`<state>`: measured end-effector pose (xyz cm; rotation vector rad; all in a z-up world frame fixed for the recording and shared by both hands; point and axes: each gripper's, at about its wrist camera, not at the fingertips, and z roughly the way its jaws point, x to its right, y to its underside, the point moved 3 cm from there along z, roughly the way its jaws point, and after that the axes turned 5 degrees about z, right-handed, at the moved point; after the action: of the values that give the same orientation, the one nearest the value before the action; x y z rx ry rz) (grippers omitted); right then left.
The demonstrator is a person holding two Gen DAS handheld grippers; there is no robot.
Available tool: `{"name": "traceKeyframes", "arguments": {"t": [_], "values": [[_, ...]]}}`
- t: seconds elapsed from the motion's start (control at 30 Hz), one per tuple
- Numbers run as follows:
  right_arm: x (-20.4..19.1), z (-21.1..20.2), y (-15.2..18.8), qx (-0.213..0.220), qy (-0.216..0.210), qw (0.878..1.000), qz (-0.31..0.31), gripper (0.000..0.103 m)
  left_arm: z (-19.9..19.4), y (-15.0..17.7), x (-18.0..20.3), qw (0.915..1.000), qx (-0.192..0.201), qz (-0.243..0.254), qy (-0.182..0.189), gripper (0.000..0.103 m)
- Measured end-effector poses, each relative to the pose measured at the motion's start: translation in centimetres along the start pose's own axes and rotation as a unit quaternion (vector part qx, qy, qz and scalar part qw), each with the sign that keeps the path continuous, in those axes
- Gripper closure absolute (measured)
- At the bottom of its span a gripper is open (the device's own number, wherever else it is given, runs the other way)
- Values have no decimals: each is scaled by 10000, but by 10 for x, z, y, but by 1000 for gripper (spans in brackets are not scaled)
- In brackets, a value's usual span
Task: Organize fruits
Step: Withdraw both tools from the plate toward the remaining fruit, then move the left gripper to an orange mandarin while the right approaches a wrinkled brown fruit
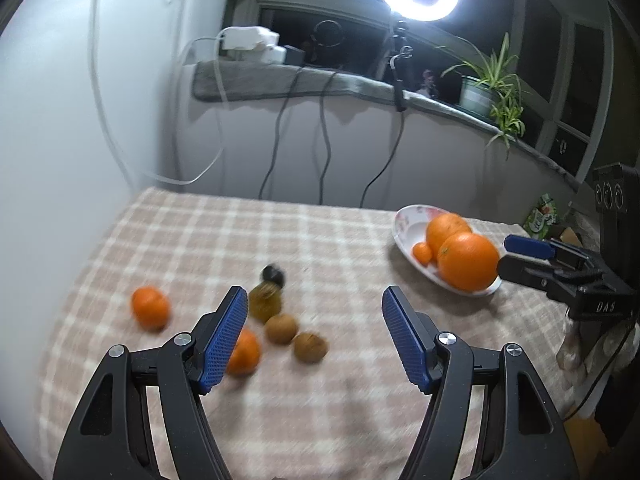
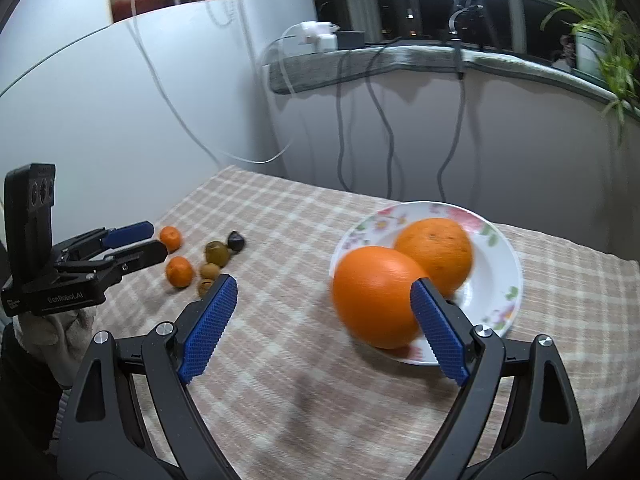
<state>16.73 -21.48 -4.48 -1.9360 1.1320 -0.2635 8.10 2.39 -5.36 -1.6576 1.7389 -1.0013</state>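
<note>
While both grippers hung over the checked table (image 1: 320, 240), the left gripper (image 1: 314, 336) had its jaws spread wide w/ nothing between them, above a loose group of small fruit: two tangerines (image 1: 150, 307), two brown walnut-like ones (image 1: 281, 328) and a yellowish-green one (image 1: 265, 300) w/ a dark one (image 1: 273, 274) just behind. On the right side sat the floral plate (image 2: 496, 240), holding two big oranges (image 2: 434, 252) touching each other, plus a small tangerine (image 1: 423, 252) beside them. The right gripper (image 2: 324, 320) was also released, jaws wide; its right pad (image 2: 438, 332) sat in front of the nearer orange (image 2: 376, 296), contact hard to tell. Frames were a bit blurred.
</note>
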Motion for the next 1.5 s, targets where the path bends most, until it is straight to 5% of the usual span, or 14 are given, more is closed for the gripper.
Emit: {"name": "traceKeyframes", "arguments": {"t": [0.37, 0.77, 1.23, 1.5], "values": [[-51, 33, 11, -348, -521, 9966, -526, 13, -2, 40, -27, 9984, -404, -374, -83, 51], [-86, 89, 30, -1051, -968, 9869, -745, 40, 16, 43, -44, 9972, -563, -473, -128, 54], [-100, 125, 37, -1373, -964, 9818, -896, 54, 36, 40, -48, 9962, -780, -338, -212, 54], [-103, 132, 36, -1439, -947, 9803, -969, 60, 44, 42, -48, 9953, -890, -302, -212, 64]]}}
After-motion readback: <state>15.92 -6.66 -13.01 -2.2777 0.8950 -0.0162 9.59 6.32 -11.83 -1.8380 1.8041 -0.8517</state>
